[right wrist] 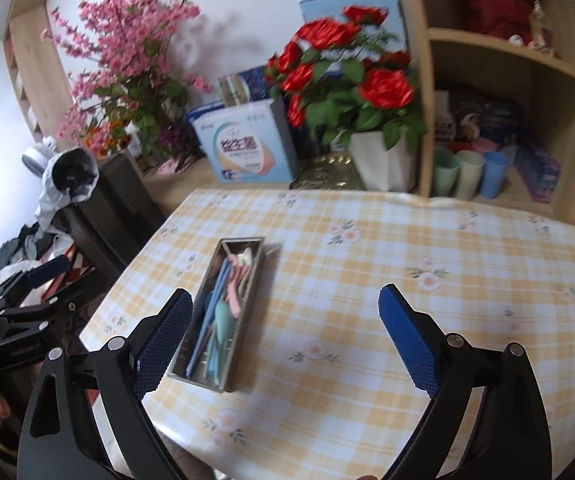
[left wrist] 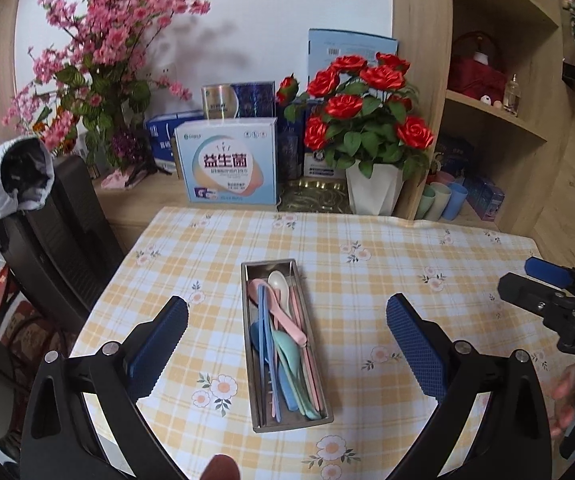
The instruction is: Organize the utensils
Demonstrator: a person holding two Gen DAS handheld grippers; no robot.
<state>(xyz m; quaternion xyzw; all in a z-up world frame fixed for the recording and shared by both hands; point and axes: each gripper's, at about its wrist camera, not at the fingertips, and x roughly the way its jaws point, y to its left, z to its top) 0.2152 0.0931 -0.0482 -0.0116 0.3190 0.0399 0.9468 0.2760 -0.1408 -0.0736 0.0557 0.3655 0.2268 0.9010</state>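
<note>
The worktop [left wrist: 367, 240] was covered by a yellow-and-white checked cloth printed with small flowers. Along its far edge stood a white pot of red roses [left wrist: 361, 120], a spray of pink blossom [left wrist: 99, 40] and a pale blue carton [left wrist: 229, 160] with other boxes behind it. To the right, a wooden shelf unit [left wrist: 499, 112] held pastel cups [left wrist: 443, 200] in its lowest bay. A dark chair with clothing draped over it [left wrist: 19, 176] stood at the left. A narrow steel tray [left wrist: 285, 344] lay lengthwise near the middle of the cloth, holding the utensils [left wrist: 283, 344]: pink, blue and mint pieces crossed over one another, and a white spoon [left wrist: 281, 286] at the far end. All visible utensils were inside the tray. The left claw [left wrist: 287, 348] hung above the tray with jaws spread wide, released, nothing between the pads, touching nothing. The right claw [right wrist: 287, 340] was likewise fully released and empty, above bare cloth just right of the tray; in the left wrist view it appeared at the right edge with fingers [left wrist: 567, 400] of the person's hand beneath it.
</note>
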